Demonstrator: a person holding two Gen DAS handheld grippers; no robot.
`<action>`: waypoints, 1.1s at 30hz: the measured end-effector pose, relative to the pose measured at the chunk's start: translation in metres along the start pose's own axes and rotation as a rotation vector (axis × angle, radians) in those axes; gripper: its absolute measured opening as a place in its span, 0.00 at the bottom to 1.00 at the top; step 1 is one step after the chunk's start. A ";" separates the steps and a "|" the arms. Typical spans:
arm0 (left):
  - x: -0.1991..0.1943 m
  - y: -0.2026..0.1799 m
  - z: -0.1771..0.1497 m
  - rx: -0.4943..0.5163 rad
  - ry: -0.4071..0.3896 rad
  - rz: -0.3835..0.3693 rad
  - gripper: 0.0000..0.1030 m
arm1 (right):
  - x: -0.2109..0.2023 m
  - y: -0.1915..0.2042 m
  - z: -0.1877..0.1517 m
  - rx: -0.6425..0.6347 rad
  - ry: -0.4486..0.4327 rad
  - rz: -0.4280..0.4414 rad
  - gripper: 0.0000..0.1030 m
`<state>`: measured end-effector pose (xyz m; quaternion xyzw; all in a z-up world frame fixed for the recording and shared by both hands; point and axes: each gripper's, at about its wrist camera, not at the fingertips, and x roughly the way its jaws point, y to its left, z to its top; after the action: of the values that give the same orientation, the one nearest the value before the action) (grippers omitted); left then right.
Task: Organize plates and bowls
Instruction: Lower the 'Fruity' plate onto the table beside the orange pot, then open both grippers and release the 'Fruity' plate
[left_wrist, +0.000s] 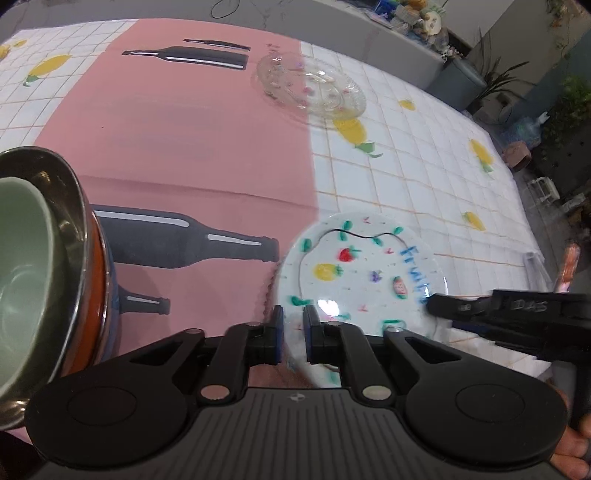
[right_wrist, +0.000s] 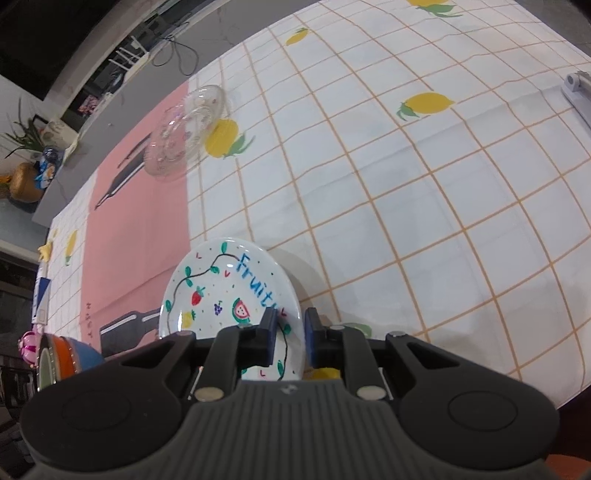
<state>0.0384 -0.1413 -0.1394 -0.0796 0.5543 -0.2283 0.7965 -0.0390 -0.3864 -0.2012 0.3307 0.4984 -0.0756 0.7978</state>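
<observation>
1. Fruit-painted white plate (right_wrist: 229, 295): strawberry, lemon, grapes, watermelon, blue lettering, green vine border; tilted, lifted off the checked lemon tablecloth (right_wrist: 406, 192).
2. Right gripper (right_wrist: 290, 332): fingers pinch the plate's near rim.
3. Left gripper (left_wrist: 293, 325): jaws slightly parted at the plate's near edge; grip unclear.
4. Nested bowls (left_wrist: 33, 266) at left: green inside steel, orange and blue.
5. Clear glass plate (left_wrist: 310, 85) far back, well apart.

We see a table w/ checked lemon cloth (left_wrist: 424, 192) & pink bottle-print mat (left_wrist: 177, 147); clear glass plate (left_wrist: 310, 85) straddles both; stacked bowls (left_wrist: 44, 266) at left.
</observation>
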 end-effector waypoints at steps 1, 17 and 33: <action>-0.002 0.001 0.000 -0.019 0.013 -0.045 0.04 | 0.001 0.002 -0.001 -0.013 0.007 0.001 0.13; -0.012 0.001 -0.002 0.026 -0.050 0.183 0.31 | 0.007 0.012 -0.008 -0.071 0.078 0.049 0.33; -0.001 0.008 -0.009 -0.039 0.016 0.149 0.24 | 0.007 0.008 -0.007 -0.041 0.054 0.020 0.05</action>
<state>0.0318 -0.1329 -0.1451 -0.0517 0.5694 -0.1582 0.8050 -0.0372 -0.3744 -0.2057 0.3211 0.5178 -0.0484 0.7915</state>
